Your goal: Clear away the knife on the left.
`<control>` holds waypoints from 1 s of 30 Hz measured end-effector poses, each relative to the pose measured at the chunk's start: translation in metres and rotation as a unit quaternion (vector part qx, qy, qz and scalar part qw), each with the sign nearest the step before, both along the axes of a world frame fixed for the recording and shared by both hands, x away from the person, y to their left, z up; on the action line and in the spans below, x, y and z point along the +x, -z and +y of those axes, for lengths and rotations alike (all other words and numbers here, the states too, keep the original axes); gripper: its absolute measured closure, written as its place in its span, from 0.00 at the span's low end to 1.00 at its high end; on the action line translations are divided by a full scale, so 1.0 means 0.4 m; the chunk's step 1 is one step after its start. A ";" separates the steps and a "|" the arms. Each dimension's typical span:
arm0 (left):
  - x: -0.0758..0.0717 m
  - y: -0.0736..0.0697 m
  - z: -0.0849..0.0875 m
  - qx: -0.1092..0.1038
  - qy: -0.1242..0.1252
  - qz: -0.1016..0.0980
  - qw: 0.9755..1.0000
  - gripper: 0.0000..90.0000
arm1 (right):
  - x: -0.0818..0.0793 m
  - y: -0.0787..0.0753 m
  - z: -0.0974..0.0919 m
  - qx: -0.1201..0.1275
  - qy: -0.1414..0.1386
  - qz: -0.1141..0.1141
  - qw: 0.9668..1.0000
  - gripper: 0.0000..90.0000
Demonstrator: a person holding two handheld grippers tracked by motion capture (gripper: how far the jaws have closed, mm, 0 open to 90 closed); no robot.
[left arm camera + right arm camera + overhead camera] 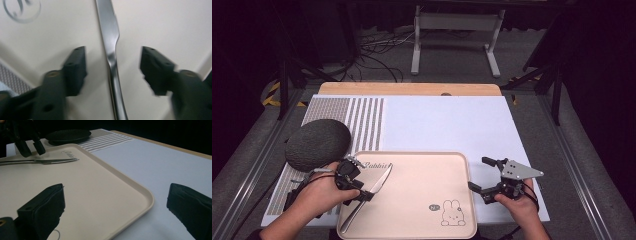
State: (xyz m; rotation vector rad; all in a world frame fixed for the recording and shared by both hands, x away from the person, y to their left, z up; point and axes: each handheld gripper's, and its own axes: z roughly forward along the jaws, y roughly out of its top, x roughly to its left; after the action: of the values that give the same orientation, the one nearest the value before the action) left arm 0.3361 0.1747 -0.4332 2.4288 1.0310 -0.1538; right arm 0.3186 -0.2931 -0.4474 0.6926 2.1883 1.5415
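High view: my left claw sits at lower left of the frame over the left part of the beige tray, jaws wide, with the knife lying flat on the tray between them and touching neither jaw. My right claw sits at lower right, jaws wide and holding nothing, straddling the tray's right rim above the white mat. A dark round plate rests at left of the frame, just beyond the tray's upper left corner.
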 end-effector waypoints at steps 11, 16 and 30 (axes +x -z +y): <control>-0.011 -0.001 -0.026 -0.008 0.099 -0.097 0.990 0.17 | 0.000 0.001 0.001 -0.002 0.000 0.000 1.000 0.03; -0.014 0.005 -0.033 -0.003 0.171 -0.125 0.977 0.44 | 0.000 0.002 0.001 -0.004 -0.001 0.000 1.000 0.03; -0.018 0.034 -0.051 0.031 0.237 -0.124 0.963 1.00 | 0.001 0.003 0.004 -0.006 -0.002 0.001 1.000 0.03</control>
State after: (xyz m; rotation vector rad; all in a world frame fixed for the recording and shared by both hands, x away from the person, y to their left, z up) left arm 0.3288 0.1545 -0.4467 2.6285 0.3395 0.0250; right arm 0.3190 -0.2916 -0.4488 0.6885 2.1997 1.5293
